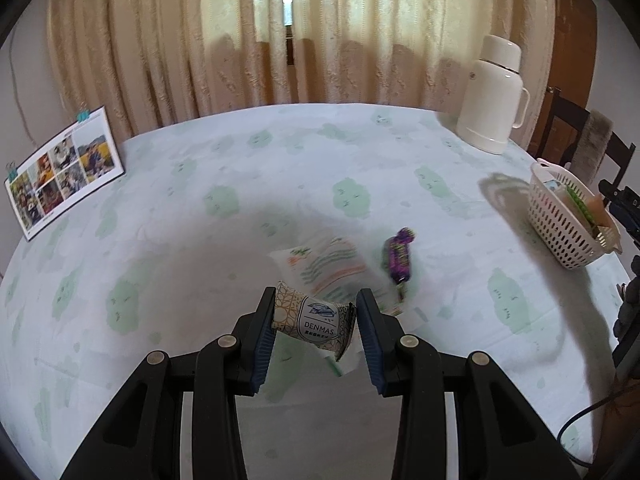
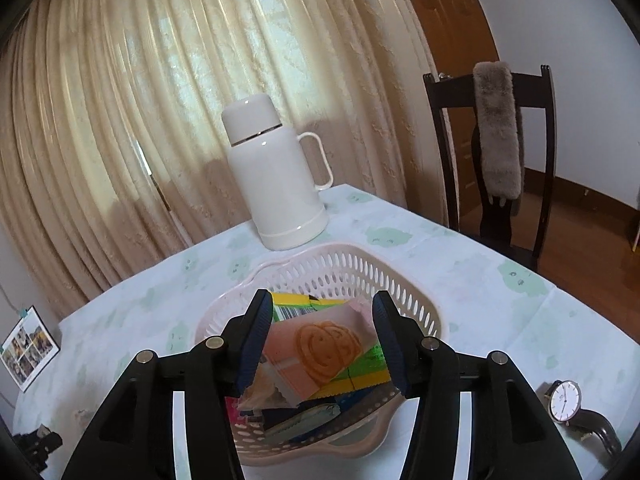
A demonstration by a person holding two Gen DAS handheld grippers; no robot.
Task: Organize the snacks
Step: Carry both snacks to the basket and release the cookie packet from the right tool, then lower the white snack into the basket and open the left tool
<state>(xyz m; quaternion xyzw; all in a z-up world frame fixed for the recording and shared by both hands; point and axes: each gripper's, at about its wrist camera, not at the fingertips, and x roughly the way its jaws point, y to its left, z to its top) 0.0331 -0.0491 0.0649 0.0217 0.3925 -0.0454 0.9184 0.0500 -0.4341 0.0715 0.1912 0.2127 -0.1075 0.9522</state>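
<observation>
Cream curtains (image 2: 168,92) backlit by window, dark wooden chair (image 2: 490,152), wood floor (image 2: 580,232), white wall (image 2: 560,40)

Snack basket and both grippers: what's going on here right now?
A person is sorting snacks into the white basket. The left gripper is shut on a DENMAS snack packet, lifted above the table. A purple candy and a striped packet lie on the table. The right gripper hangs over the basket, its jaws apart around a pink biscuit packet; whether the pads press it is unclear.
</observation>
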